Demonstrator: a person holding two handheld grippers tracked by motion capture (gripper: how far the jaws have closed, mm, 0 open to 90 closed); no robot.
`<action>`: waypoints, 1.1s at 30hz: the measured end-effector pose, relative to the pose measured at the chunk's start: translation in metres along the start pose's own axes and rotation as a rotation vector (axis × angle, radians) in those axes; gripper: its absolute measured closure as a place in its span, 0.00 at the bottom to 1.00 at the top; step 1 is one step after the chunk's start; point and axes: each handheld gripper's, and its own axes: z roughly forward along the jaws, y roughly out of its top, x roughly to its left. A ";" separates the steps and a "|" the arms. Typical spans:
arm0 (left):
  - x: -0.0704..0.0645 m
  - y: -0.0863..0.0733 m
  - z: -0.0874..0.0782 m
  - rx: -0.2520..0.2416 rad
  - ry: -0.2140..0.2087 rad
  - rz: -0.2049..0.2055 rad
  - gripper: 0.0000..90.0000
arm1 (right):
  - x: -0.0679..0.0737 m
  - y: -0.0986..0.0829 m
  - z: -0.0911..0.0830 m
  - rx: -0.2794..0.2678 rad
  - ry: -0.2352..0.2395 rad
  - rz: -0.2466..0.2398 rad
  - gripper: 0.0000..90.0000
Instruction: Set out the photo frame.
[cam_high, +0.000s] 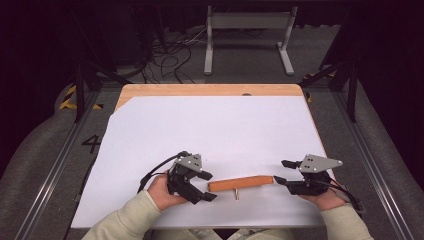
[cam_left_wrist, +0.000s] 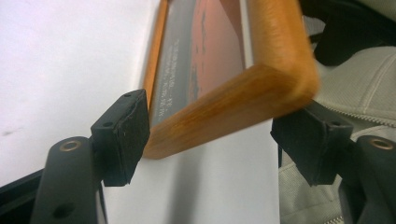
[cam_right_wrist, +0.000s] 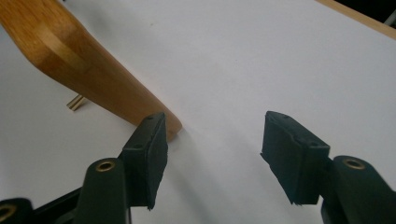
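An orange-brown wooden bar (cam_high: 240, 183) lies on the white sheet (cam_high: 215, 130) near the front edge, with a small brass peg (cam_high: 236, 194) sticking out under its middle. My left gripper (cam_high: 207, 186) is open, and the bar's left end (cam_left_wrist: 233, 107) sits between its jaws; I cannot tell if the pads touch it. My right gripper (cam_high: 283, 171) is open too, just off the bar's right end. In the right gripper view the bar (cam_right_wrist: 88, 65) ends beside one pad (cam_right_wrist: 149, 154), and the space between the jaws of the right gripper (cam_right_wrist: 212, 154) is bare sheet. The peg (cam_right_wrist: 74, 102) shows behind.
The sheet covers a wooden tabletop (cam_high: 210, 90) whose far strip stays bare. A grey metal stand (cam_high: 247, 37) and loose cables (cam_high: 165, 55) lie on the floor beyond it. Dark rails (cam_high: 55, 165) run along both sides of the table.
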 end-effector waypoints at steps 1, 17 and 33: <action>-0.002 -0.001 -0.008 -0.028 0.006 0.013 0.31 | 0.000 0.000 0.000 0.007 0.000 0.004 0.47; 0.016 -0.017 -0.056 -0.239 0.135 -0.105 0.39 | 0.019 -0.003 0.021 0.150 0.160 -0.055 1.00; 0.036 -0.028 -0.056 -0.217 0.269 -0.214 0.38 | 0.019 -0.003 0.047 0.155 0.153 0.003 1.00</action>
